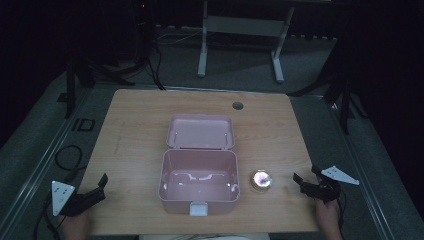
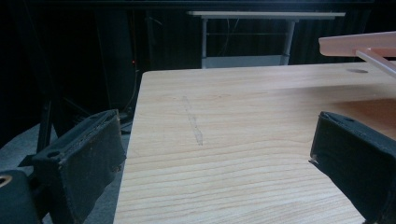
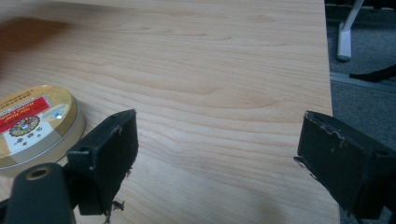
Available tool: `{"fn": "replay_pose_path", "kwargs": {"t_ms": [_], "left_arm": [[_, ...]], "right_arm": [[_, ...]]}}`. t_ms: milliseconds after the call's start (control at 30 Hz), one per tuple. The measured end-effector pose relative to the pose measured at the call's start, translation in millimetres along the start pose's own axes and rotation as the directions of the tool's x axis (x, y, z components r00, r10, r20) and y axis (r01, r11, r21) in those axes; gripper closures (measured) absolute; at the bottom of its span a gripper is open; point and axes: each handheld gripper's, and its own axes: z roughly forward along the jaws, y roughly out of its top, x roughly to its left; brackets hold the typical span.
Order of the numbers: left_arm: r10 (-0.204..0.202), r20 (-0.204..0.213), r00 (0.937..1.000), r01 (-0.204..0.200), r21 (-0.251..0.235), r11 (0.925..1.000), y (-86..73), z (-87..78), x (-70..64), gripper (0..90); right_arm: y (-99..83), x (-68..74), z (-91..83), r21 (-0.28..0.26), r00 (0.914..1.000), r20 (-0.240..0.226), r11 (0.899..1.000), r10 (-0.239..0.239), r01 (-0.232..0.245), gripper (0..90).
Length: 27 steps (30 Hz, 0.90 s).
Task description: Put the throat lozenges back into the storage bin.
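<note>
So the tin sits near the tabotop's front edge, just right of the open pink box. My right gripper is by the front right corner, jaws apart, and the tin lies straight to its left. Way closer than my left gripper, also spread, beyond the box.

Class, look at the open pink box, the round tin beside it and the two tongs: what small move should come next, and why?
Probably the right tongs should slide left toward the tin. Their jaws are open and empty, the tin lies just to their left, and the pink box stands open beside it.
</note>
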Motion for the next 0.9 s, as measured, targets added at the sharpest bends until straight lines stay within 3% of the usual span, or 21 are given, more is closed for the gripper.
{"fn": "replay_pose_path", "kwargs": {"t_ms": [167, 333, 433, 500, 533, 567, 600, 633, 667, 700, 733, 800, 867, 900], "left_arm": [[-0.008, 0.003, 1.0000, 0.008, -0.006, 0.9999, -0.3, -0.3, 0.8, 3.0], [-0.016, 0.009, 0.9998, 0.016, -0.008, 0.9998, -0.3, -0.5, 1.8, 3.0], [-0.014, 0.011, 0.9998, 0.014, -0.004, 0.9999, -0.1, 0.0, 1.3, 3.0], [-0.012, 0.011, 0.9999, 0.012, -0.004, 0.9999, -0.1, 0.1, 1.2, 3.0], [-0.012, 0.013, 0.9998, 0.012, -0.003, 0.9999, -0.1, 0.2, 1.1, 3.0], [-0.012, 0.015, 0.9998, 0.012, -0.003, 0.9999, -0.1, 0.2, 1.2, 3.0], [-0.016, 0.016, 0.9997, 0.016, -0.005, 0.9999, -0.1, 0.1, 1.6, 3.0], [-0.016, 0.016, 0.9997, 0.016, -0.005, 0.9999, -0.1, 0.1, 1.6, 3.0], [-0.019, 0.017, 0.9997, 0.019, -0.005, 0.9998, -0.2, -0.1, 1.9, 3.0], [-0.019, 0.017, 0.9997, 0.019, -0.005, 0.9998, -0.2, -0.1, 1.9, 3.0], [-0.021, 0.019, 0.9996, 0.021, -0.004, 0.9998, -0.1, -0.1, 2.0, 3.0], [-0.021, 0.019, 0.9996, 0.021, -0.004, 0.9998, -0.1, 0.0, 2.1, 3.0], [-0.021, 0.020, 0.9996, 0.022, -0.005, 0.9998, -0.2, -0.1, 2.2, 3.0], [-0.021, 0.020, 0.9996, 0.022, -0.005, 0.9998, -0.2, -0.1, 2.2, 3.0]], "right_arm": [[0.5, 0.4, 1.5, 0.021, 1.0000, -0.001, 1.000, -0.003, 0.003, 13.1], [1.3, -1.7, 2.8, 0.043, 0.9977, -0.067, 0.999, -0.009, 0.012, 12.8], [1.9, -0.8, 4.8, 0.084, 0.9919, -0.120, 0.995, -0.042, 0.053, 12.7], [2.7, 1.4, 6.3, 0.135, 0.9832, -0.156, 0.984, -0.095, 0.116, 12.7], [2.7, 1.4, 6.3, 0.135, 0.9832, -0.156, 0.984, -0.095, 0.116, 12.7], [3.4, 1.7, 7.0, 0.158, 0.9771, -0.186, 0.978, -0.104, 0.134, 12.7], [6.5, 3.1, 7.4, 0.209, 0.9623, -0.236, 0.960, -0.135, 0.186, 12.8], [8.3, 3.9, 7.5, 0.234, 0.9537, -0.260, 0.948, -0.152, 0.215, 12.8], [9.8, 4.4, 7.4, 0.252, 0.9481, -0.272, 0.939, -0.165, 0.236, 12.8], [9.8, 4.4, 7.4, 0.252, 0.9481, -0.272, 0.939, -0.165, 0.236, 12.8], [13.9, 4.5, 7.1, 0.293, 0.9359, -0.300, 0.916, -0.185, 0.275, 13.0], [18.5, 4.3, 6.9, 0.333, 0.9235, -0.324, 0.889, -0.204, 0.314, 13.0], [22.0, 5.0, 6.7, 0.361, 0.9155, -0.339, 0.869, -0.217, 0.340, 13.0], [22.0, 5.0, 6.7, 0.361, 0.9155, -0.339, 0.869, -0.217, 0.340, 13.0]]}}
